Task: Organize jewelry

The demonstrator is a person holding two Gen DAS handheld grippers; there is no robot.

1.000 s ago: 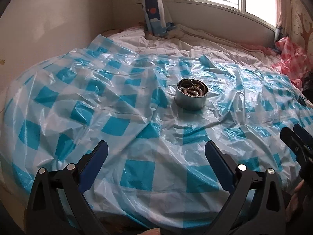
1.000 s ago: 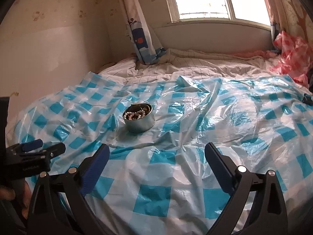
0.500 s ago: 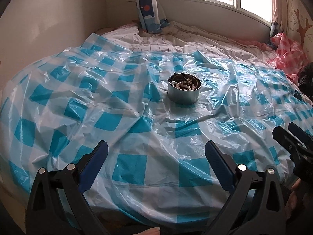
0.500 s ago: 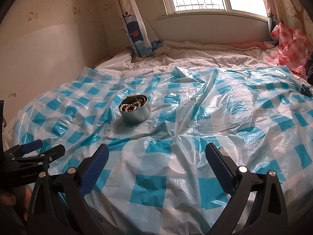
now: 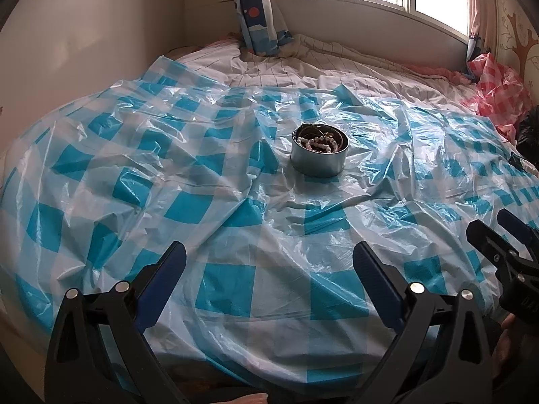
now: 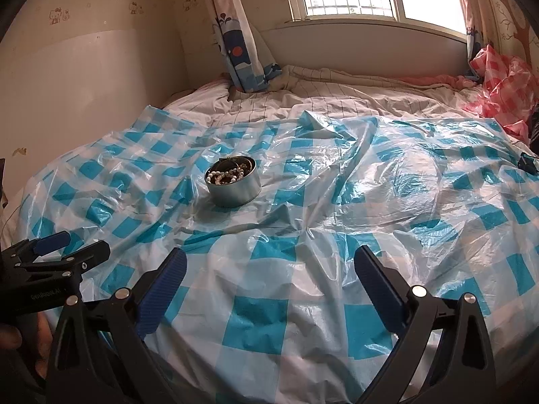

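A round metal tin (image 5: pixel 318 158) (image 6: pixel 233 185) stands on the blue-and-white checked plastic sheet (image 5: pixel 215 208) (image 6: pixel 370 202) spread over the bed. Inside it lie a pearl bead string (image 5: pixel 318 142) (image 6: pixel 225 177) and darker jewelry. My left gripper (image 5: pixel 269 262) hangs open above the sheet's near edge, well short of the tin, with nothing between its blue pads. My right gripper (image 6: pixel 269 266) is open too, nearer than the tin and to its right. Each gripper appears at the side of the other's view: the right one (image 5: pixel 505 235), the left one (image 6: pixel 70 245).
A window and a patterned curtain (image 6: pixel 235 33) are at the back. Striped bedding (image 6: pixel 337 94) lies beyond the sheet. A red checked plastic bundle (image 6: pixel 498 91) sits at the far right, and a small dark object (image 6: pixel 529 163) lies on the sheet's right edge. A wall borders the left.
Both grippers have pulled back and tilted up, so the tin sits farther off and higher in both views. Both stay open and empty.
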